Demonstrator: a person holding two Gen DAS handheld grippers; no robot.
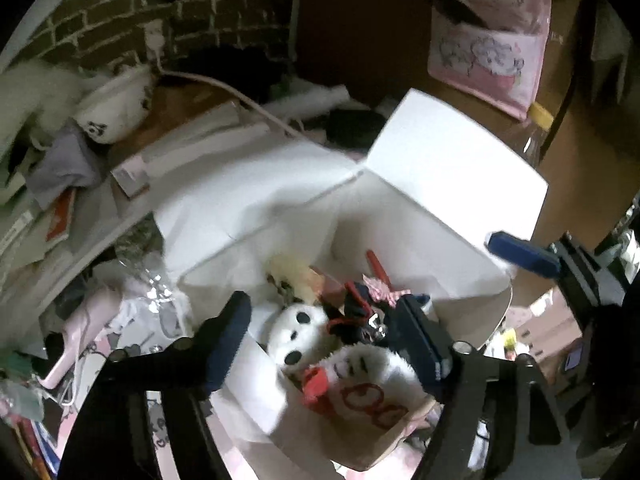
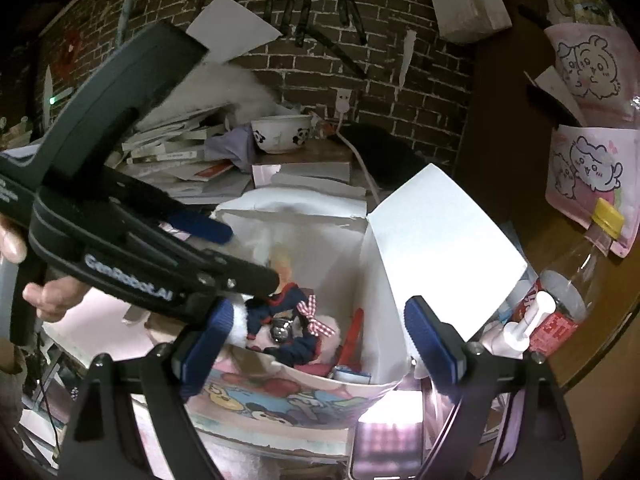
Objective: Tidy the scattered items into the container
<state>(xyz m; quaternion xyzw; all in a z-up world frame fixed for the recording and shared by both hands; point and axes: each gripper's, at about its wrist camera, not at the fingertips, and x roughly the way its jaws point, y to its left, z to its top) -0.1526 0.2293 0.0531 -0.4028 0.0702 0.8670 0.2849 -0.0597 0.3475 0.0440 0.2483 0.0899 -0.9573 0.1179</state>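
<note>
The container is a white cardboard box (image 1: pixel 452 176) with its flaps up and a cartoon print on its front wall (image 2: pixel 280 396). Inside lie a white plush with black spots (image 1: pixel 296 332), a navy doll outfit with a red checked bow (image 2: pixel 288 316) and a red item (image 1: pixel 376 264). My left gripper (image 1: pixel 324 340) hangs open over the box, the plush below and between its fingers, the pads not pressing it. In the right wrist view the left gripper (image 2: pixel 240 252) reaches in from the left. My right gripper (image 2: pixel 320 342) stands open at the box's near rim, holding nothing.
A panda bowl (image 2: pixel 280 134) and a pile of books and papers (image 2: pixel 172 152) crowd the desk behind the box, against a brick wall. A pump bottle (image 2: pixel 520 328) and a red-labelled plastic bottle (image 2: pixel 560 308) stand right of it. Pink cartoon bags (image 2: pixel 588 168) hang further right.
</note>
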